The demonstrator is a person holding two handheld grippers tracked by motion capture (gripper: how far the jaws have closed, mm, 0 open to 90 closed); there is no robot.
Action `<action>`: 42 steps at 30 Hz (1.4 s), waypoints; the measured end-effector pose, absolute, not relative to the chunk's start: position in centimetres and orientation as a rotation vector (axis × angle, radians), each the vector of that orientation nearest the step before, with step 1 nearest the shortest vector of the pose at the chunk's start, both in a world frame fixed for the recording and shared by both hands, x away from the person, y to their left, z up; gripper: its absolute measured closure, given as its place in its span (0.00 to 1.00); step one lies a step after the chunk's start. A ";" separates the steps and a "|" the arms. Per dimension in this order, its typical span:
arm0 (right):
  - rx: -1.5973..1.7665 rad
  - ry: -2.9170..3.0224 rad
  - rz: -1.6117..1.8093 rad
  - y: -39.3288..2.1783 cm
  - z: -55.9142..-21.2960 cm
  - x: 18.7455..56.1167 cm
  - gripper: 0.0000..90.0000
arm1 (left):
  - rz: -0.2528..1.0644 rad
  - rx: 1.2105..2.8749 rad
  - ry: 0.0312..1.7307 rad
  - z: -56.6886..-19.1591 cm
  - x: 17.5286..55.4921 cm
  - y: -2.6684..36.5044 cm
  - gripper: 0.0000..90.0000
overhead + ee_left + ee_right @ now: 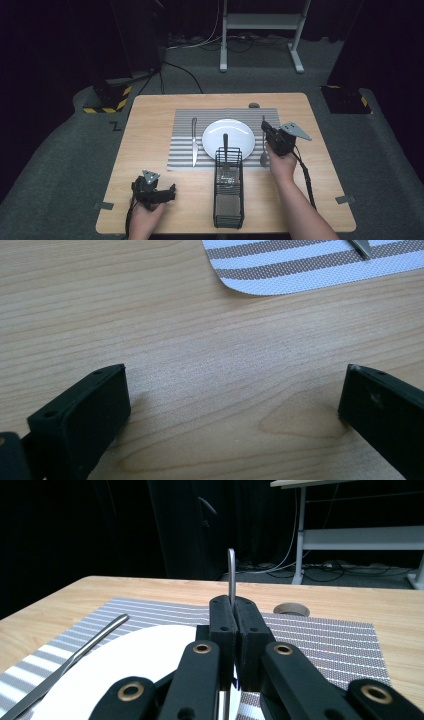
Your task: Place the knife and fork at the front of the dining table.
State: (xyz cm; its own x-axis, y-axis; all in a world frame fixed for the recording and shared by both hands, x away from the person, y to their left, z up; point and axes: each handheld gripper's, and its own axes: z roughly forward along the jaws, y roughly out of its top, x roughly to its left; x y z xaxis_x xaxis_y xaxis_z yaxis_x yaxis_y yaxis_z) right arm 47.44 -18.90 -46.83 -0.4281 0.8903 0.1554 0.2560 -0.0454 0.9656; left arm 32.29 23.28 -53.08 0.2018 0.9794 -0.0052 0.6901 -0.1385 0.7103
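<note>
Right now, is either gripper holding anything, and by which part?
The right gripper clamps the spoon along its handle, the handle's end sticking up past the jaws. The left gripper is open, holding nothing.

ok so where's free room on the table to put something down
Bare wood left of the striped placemat around the left gripper, and on the table's right edge strip. Crowded mid-table: knife, plate, wire caddy, and right gripper holding a spoon.

Each hand-held gripper [152, 192] is matte black with brass-ringed pivot screws, a grey three-cornered plate and a trailing black cable; the forearms are bare.
</note>
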 end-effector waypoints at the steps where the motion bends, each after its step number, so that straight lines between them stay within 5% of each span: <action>1: 1.224 1.683 1.510 -18.9 -47.1 47.7 0.98 | 0.641 1.900 1.548 -53.1 32.3 23.3 0.00; 42: 1.441 1.741 1.380 -18.7 -50.8 51.8 0.94 | 0.630 1.916 1.524 -53.1 32.3 23.3 0.00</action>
